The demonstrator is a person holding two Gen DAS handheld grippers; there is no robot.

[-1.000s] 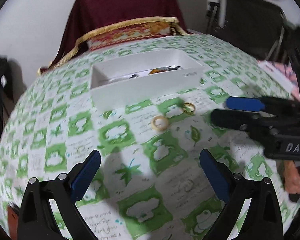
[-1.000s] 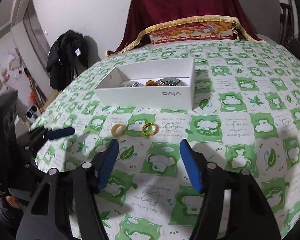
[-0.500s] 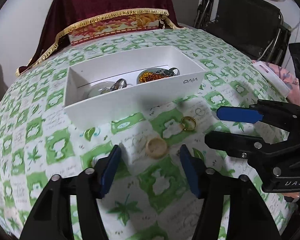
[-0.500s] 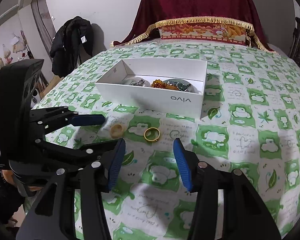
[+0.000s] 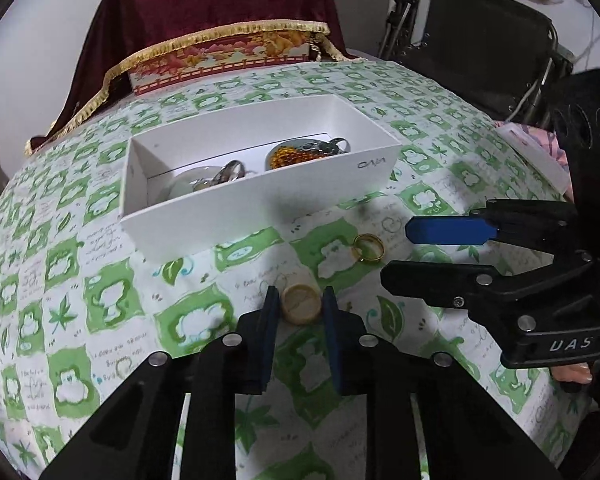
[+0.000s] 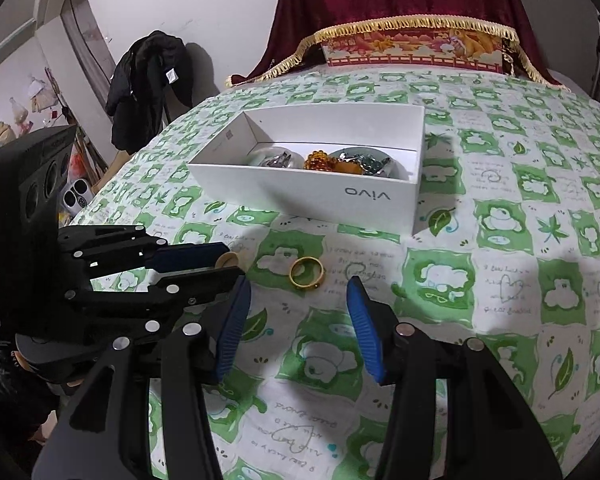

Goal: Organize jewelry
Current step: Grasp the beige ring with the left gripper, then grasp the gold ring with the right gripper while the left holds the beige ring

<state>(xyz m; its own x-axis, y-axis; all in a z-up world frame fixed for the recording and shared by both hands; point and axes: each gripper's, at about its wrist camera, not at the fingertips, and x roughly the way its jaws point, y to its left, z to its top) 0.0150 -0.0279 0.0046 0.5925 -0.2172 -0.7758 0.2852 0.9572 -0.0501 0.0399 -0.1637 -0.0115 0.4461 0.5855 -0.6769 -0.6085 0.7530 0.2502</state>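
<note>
Now the left gripper (image 5: 300,308), wide open a second ago, has narrowed around the tan ring (image 5: 301,304) lying in front of the box (image 5: 260,204), pads at its sides; a firm grip looks imminent. The right gripper (image 6: 298,320) hovers open near the gold ring (image 6: 306,273), also before the box.

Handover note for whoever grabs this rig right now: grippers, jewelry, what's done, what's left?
Left gripper: jaws closed around the pale ring, which sits on the cloth.
Right gripper: open, empty, just short of the gold ring.
Box: already holds several pieces.
Done: pale ring gripped.
Left: lift it into the box, then pick up and box the gold ring.
</note>
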